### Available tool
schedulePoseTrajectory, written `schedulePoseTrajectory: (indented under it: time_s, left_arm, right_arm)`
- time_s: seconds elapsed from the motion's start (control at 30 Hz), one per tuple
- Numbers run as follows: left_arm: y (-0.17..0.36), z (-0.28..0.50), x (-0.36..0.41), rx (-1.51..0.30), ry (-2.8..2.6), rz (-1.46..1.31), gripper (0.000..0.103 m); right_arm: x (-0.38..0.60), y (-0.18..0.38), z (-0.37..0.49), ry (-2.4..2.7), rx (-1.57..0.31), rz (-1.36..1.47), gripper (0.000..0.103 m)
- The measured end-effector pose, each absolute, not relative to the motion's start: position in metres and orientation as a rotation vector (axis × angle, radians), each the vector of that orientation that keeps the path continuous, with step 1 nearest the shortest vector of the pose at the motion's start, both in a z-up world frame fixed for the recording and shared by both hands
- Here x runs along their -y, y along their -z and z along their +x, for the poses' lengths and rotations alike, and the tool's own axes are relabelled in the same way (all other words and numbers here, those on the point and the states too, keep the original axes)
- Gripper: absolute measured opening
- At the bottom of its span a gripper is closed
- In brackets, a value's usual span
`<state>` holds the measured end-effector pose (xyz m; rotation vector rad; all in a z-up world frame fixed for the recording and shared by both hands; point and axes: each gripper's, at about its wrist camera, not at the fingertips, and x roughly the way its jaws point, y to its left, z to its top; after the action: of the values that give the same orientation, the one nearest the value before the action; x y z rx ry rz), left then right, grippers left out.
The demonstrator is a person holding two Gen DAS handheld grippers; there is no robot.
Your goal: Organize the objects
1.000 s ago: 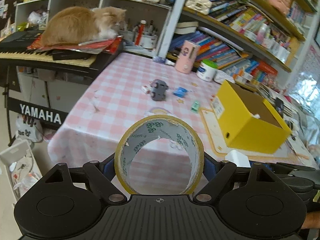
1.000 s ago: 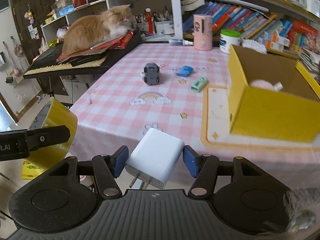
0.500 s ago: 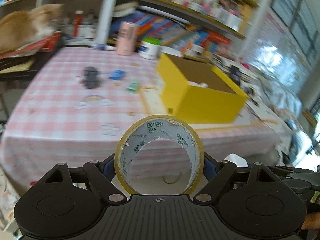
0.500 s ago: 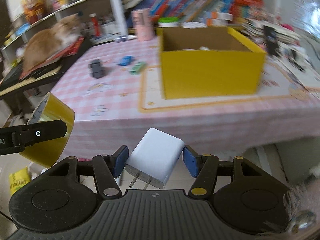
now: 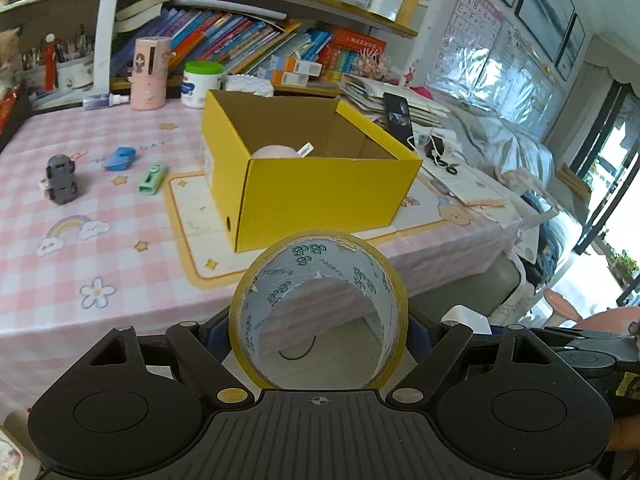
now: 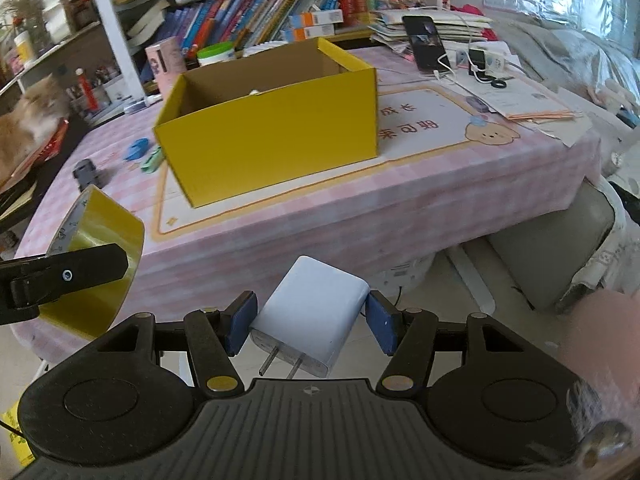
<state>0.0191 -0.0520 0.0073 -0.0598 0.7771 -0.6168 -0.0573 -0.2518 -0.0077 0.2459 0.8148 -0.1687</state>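
Observation:
My left gripper (image 5: 319, 326) is shut on a roll of yellow tape (image 5: 360, 256), held upright off the table's near edge. My right gripper (image 6: 312, 322) is shut on a white plug charger (image 6: 316, 312), prongs toward the camera. The tape roll (image 6: 96, 232) and a left finger (image 6: 68, 274) also show at the left of the right wrist view. An open yellow cardboard box (image 5: 320, 188) stands on a cream mat on the pink checked table (image 5: 100, 240), ahead of both grippers; something pink (image 5: 276, 151) lies inside. The box (image 6: 272, 132) hides its contents in the right wrist view.
On the table left of the box lie a grey toy car (image 5: 61, 179), a blue object (image 5: 119, 158) and a green one (image 5: 153, 177). A pink cup (image 5: 149, 73) and white jar (image 5: 202, 84) stand by the bookshelves. Papers, a phone (image 6: 426, 42) and cables lie right. A cat (image 6: 28, 128) rests far left.
Both grippers swung to the right along the table's edge, keeping their loads. The yellow box moved from the right side to the middle of both views; the keyboard left the view.

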Motion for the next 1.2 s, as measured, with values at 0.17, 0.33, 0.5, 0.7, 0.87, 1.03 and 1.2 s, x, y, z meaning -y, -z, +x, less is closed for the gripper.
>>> schedulePoseTrajectory:
  time_s: [0.17,0.33,0.5,0.7,0.87,1.03,1.2]
  left_arm:
    - [-0.012,0.031,0.061,-0.755,0.612,-0.068,0.083]
    - [-0.023,0.047,0.072,-0.714,0.601,-0.069,0.083]
    - [-0.043,0.071,0.084,-0.644,0.592,-0.086,0.083]
    - [-0.065,0.104,0.106,-0.557,0.561,-0.081,0.083]
    - [-0.068,0.132,0.128,-0.547,0.509,-0.053,0.083]
    - [-0.060,0.160,0.148,-0.569,0.462,-0.021,0.083]
    - [-0.044,0.184,0.171,-0.609,0.432,0.045,0.083]
  right_arm:
    - [0.263,0.006,-0.041,0.152,-0.813,0.226,0.057]
    - [0.275,0.000,-0.020,0.136,-0.796,0.212,0.057]
    - [0.290,-0.018,0.006,0.116,-0.729,0.187,0.057]
    - [0.316,-0.047,0.045,0.086,-0.637,0.171,0.057]
    - [0.335,-0.069,0.080,0.037,-0.567,0.143,0.057]
    - [0.351,-0.081,0.121,-0.006,-0.521,0.125,0.057]
    - [0.359,-0.080,0.159,-0.045,-0.519,0.131,0.057]
